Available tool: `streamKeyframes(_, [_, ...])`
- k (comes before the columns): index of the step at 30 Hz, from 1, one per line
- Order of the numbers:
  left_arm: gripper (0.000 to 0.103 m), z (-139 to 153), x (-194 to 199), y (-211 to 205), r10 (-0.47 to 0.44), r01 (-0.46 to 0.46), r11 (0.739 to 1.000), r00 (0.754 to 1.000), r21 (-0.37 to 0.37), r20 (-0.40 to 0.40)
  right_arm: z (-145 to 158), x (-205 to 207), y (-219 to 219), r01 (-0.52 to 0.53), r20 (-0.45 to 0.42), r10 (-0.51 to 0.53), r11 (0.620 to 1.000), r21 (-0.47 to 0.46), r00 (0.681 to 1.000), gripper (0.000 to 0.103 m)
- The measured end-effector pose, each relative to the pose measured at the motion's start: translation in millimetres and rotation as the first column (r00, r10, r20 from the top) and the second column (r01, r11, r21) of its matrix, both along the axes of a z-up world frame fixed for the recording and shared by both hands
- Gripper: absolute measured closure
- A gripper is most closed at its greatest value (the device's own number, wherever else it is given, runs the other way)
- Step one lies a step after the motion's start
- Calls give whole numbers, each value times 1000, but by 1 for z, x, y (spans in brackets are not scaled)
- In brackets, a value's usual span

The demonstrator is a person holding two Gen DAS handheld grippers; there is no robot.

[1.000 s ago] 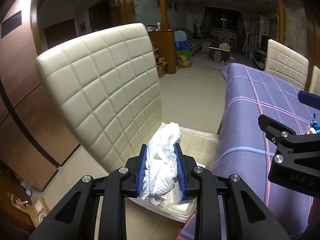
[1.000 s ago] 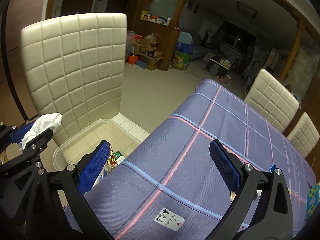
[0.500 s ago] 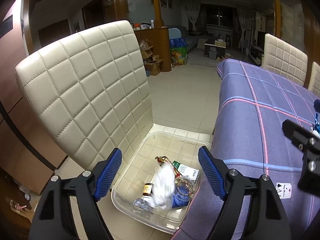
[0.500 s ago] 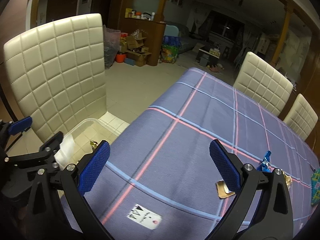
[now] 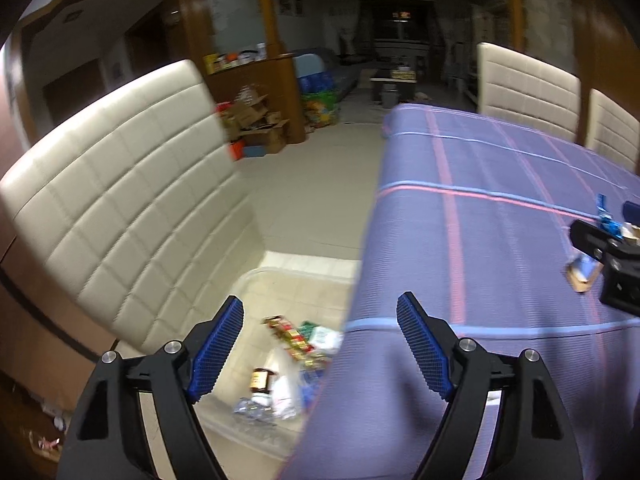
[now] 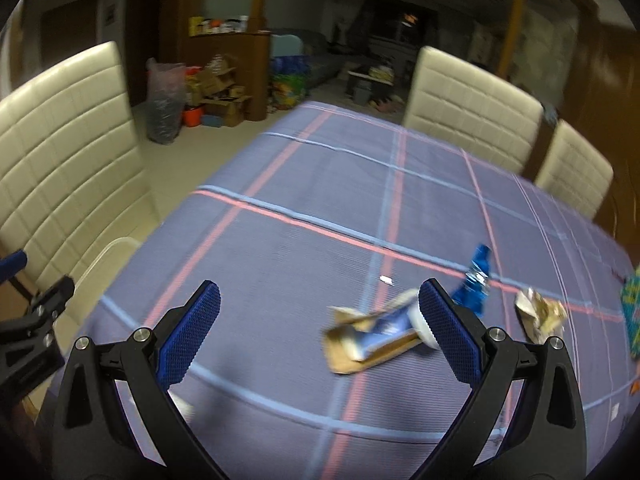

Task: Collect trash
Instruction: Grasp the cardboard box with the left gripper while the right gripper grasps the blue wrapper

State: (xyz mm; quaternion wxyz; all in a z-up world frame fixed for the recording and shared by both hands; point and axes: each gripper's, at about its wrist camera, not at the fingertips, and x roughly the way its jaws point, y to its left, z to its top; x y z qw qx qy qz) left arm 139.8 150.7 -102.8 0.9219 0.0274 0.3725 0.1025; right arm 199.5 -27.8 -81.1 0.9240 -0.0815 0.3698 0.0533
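My left gripper (image 5: 320,344) is open and empty, above the table's left edge and the clear plastic bin (image 5: 256,280) on the floor. The bin holds the white tissue (image 5: 286,390), a small brown bottle (image 5: 259,380) and colourful wrappers (image 5: 294,338). My right gripper (image 6: 318,330) is open and empty over the purple plaid tablecloth (image 6: 320,208). A flattened gold and blue carton (image 6: 372,338) lies just inside its right finger. A blue wrapper (image 6: 476,280) and a crumpled gold wrapper (image 6: 538,314) lie further right.
A cream quilted chair (image 5: 132,200) stands left of the bin. Two more cream chairs (image 6: 468,108) stand at the table's far side. A teal packet (image 6: 632,312) lies at the right edge. Boxes and clutter (image 6: 216,96) sit on the floor beyond.
My left gripper opened and dropped the white tissue into the bin, then swung right toward the table. My right gripper moved right over the table, bringing the carton and wrappers into view.
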Motion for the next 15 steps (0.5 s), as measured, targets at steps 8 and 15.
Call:
streamKeyframes(8, [26, -3, 20, -87, -230, 230, 973, 973, -37, -15, -7, 13, -81, 129, -36, -127, 991, 47, 991, 16])
streamKeyframes(15, [25, -10, 44, -156, -376, 371, 925, 925, -81, -57, -17, 33, -135, 220, -107, -206, 964, 148, 973, 21])
